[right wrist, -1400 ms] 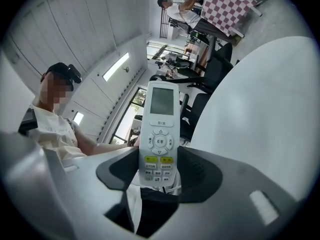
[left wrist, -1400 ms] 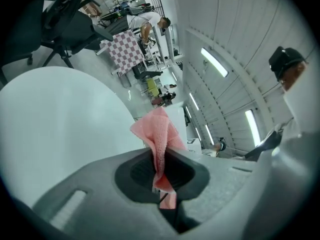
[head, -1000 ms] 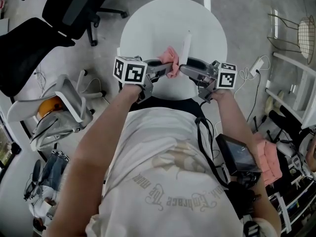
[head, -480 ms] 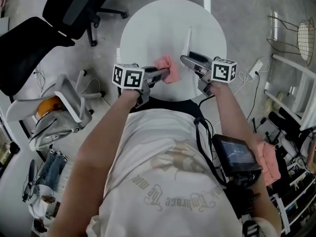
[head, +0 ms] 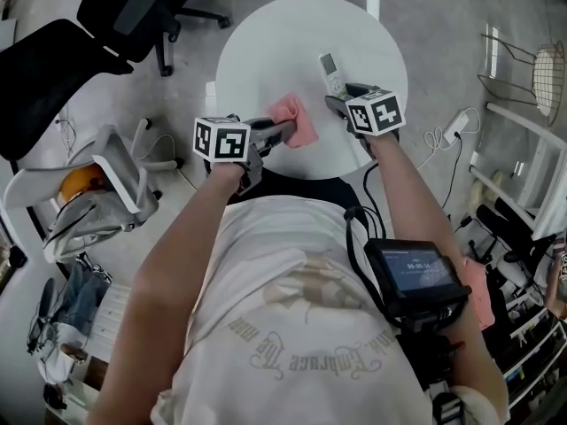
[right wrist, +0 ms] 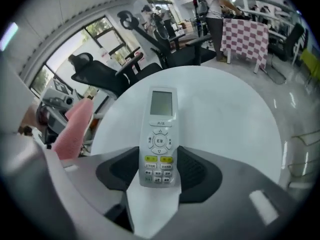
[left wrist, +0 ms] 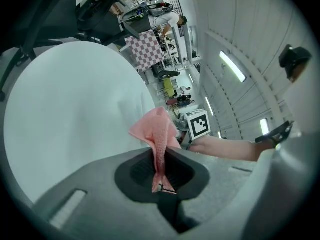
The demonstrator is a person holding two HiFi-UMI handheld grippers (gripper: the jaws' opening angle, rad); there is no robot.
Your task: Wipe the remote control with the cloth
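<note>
2 holds: left claw (left wrist: 160, 173) pinches bunched pink cloth (left wrist: 155, 129), right claw (right wrist: 158, 171) clamps white remote control (right wrist: 160, 134).

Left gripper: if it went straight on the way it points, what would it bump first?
Probably the right gripper, which holds the remote. The left gripper, shut on the pink cloth, points sideways at it above the table, though depth is unclear.

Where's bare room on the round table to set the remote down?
Far left half of the table, between the cloth and the far rim, is bare; so is the strip right of the remote control. Near edge is crowded: left gripper and right gripper meet there.
</note>
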